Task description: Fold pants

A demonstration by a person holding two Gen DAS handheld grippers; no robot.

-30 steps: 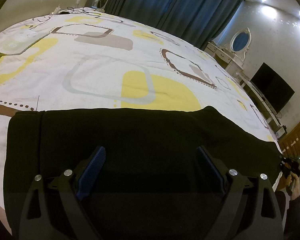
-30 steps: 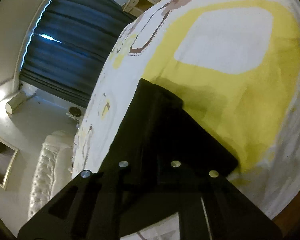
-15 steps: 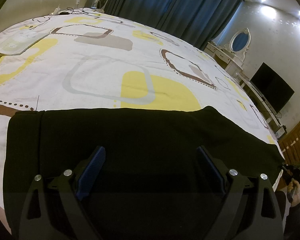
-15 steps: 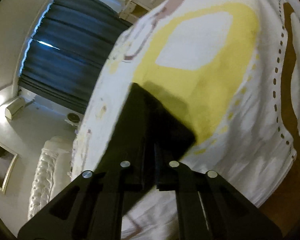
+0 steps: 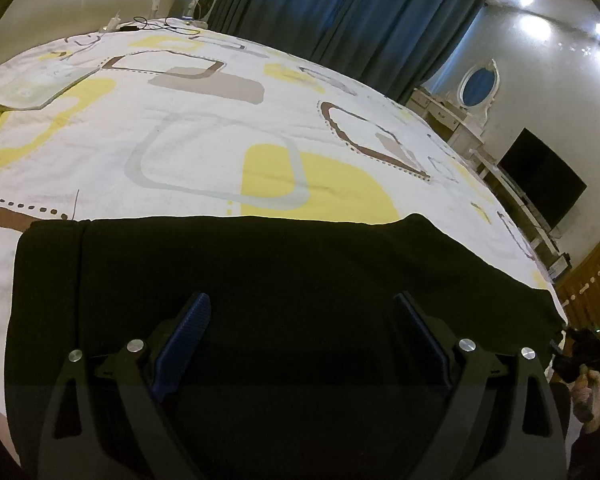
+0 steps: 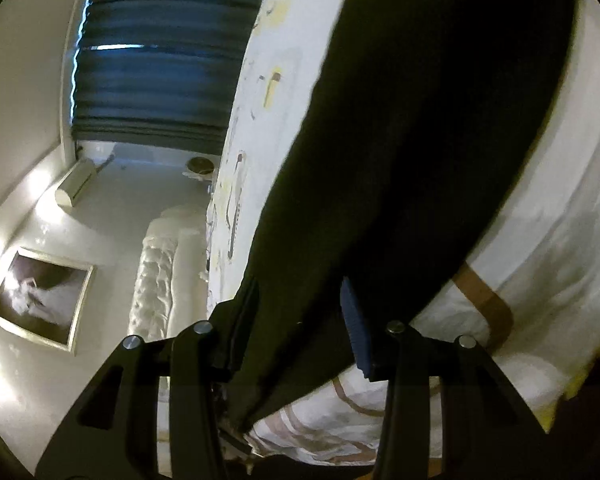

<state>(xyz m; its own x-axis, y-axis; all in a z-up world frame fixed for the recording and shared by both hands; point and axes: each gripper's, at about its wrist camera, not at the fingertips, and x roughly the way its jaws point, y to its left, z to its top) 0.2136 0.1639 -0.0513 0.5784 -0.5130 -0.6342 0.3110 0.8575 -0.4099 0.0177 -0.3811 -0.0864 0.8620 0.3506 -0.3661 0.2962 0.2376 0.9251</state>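
Black pants (image 5: 268,276) lie flat across the near part of the bed, folded lengthwise, stretching from left to the right edge. My left gripper (image 5: 302,308) hovers over the pants' middle, jaws wide open, blue pads on either side, holding nothing. In the right wrist view the pants (image 6: 400,140) run away along the bed. My right gripper (image 6: 300,300) stands open with the pants' end between its fingers, the black fabric not clamped. The right gripper also shows in the left wrist view (image 5: 578,354) at the pants' far right end.
The bed has a white sheet (image 5: 204,128) with yellow and brown shapes. Cables (image 5: 152,26) lie at its far edge. Blue curtains (image 5: 340,4), a dresser with an oval mirror (image 5: 478,88) and a TV (image 5: 540,180) stand beyond. A padded headboard (image 6: 156,292) shows in the right view.
My right gripper was shut on the pants' end; it has opened, dropped lower and turned. The left gripper and the pants under it have not moved.
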